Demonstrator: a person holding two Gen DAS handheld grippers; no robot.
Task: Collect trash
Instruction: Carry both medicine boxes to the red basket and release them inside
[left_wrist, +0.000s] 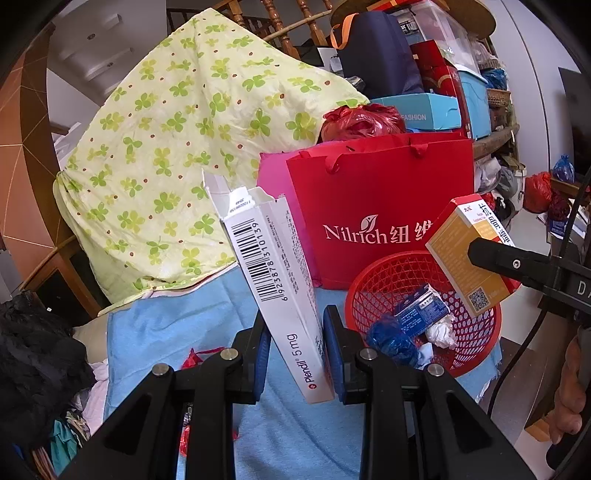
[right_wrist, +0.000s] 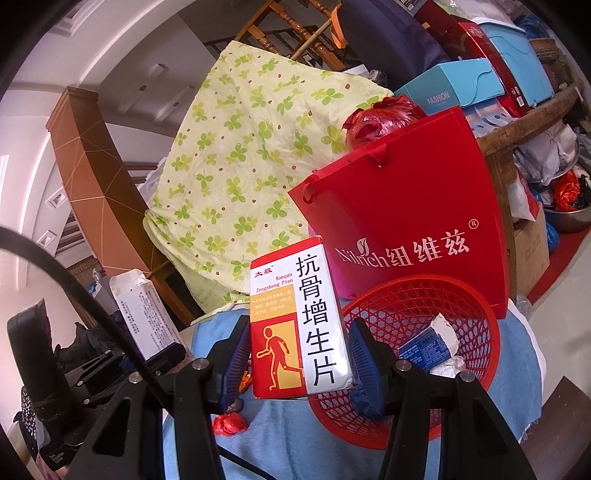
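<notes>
The left tool (left_wrist: 293, 354) is gripping a white Plendil box (left_wrist: 275, 291) by its lower end, blue pads pressing its two sides; the box is leaning up and left, its torn flap open on top, just left of the red basket (left_wrist: 476, 336). The right tool (right_wrist: 297, 363) is clamping an orange-and-white medicine box (right_wrist: 299, 328) upright, over the basket's near-left rim. Inside the basket, a blue carton (left_wrist: 421, 308), crumpled white paper (left_wrist: 441, 332) and a blue wrapper (left_wrist: 391, 338) are lying. A red paper bag (left_wrist: 384, 206) is standing right behind the basket, blocking that side. Two boxes held, one basket.
</notes>
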